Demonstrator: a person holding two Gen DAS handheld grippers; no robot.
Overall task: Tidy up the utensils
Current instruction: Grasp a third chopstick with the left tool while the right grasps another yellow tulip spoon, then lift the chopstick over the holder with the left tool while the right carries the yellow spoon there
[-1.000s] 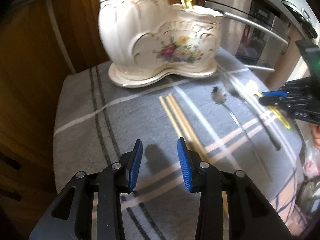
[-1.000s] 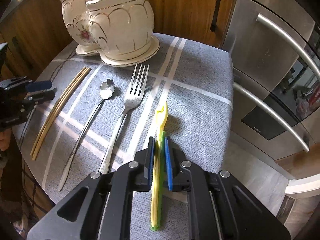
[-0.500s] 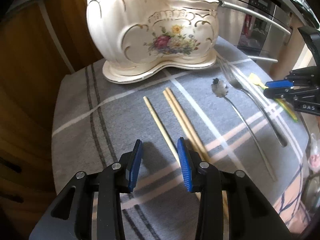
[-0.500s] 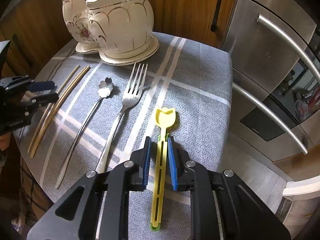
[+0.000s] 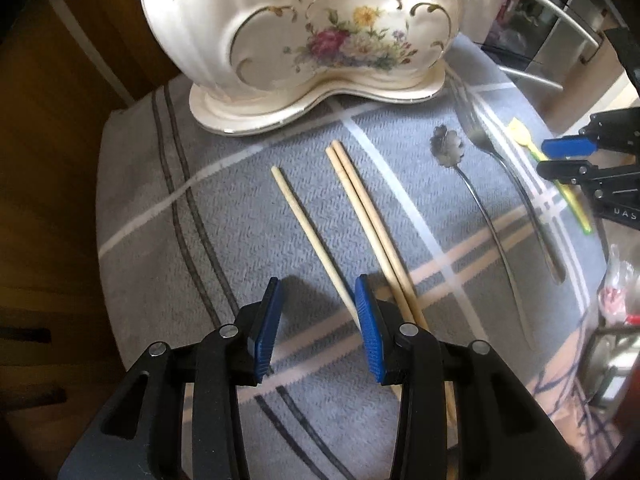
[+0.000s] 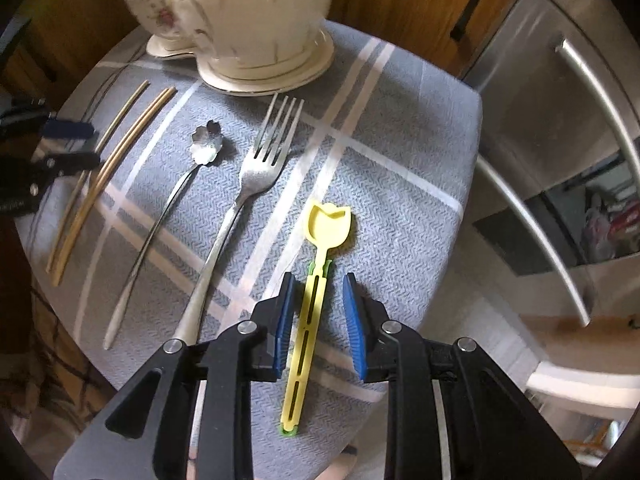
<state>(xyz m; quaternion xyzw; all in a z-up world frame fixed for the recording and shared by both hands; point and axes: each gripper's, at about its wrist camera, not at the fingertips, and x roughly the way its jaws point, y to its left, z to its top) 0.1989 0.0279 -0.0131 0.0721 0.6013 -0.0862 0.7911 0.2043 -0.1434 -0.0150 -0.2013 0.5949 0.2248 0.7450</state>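
Note:
On the grey checked cloth [image 5: 224,216] lie a single pale chopstick [image 5: 308,232], a chopstick pair [image 5: 372,232], a flower-bowl spoon [image 5: 472,184], a fork [image 5: 508,176] and a yellow tulip-shaped plastic spoon [image 6: 316,280]. My left gripper [image 5: 316,292] is open over the near part of the single chopstick, which runs between its pads. My right gripper [image 6: 318,284] has its jaws opening; the yellow spoon's handle lies on the cloth between them, free of both pads. The cream floral utensil holder [image 5: 320,36] stands at the back.
A steel fridge with long bar handles [image 6: 560,168] stands right of the table. Wooden cabinet fronts [image 5: 60,160] lie behind and to the left. The table edge drops off close to the yellow spoon. The other gripper shows at each view's side [image 5: 592,168] [image 6: 40,160].
My right gripper has let go of the yellow spoon, which now lies flat with its bowl up. My left gripper has moved closer over the chopsticks; one chopstick now lies apart from the pair.

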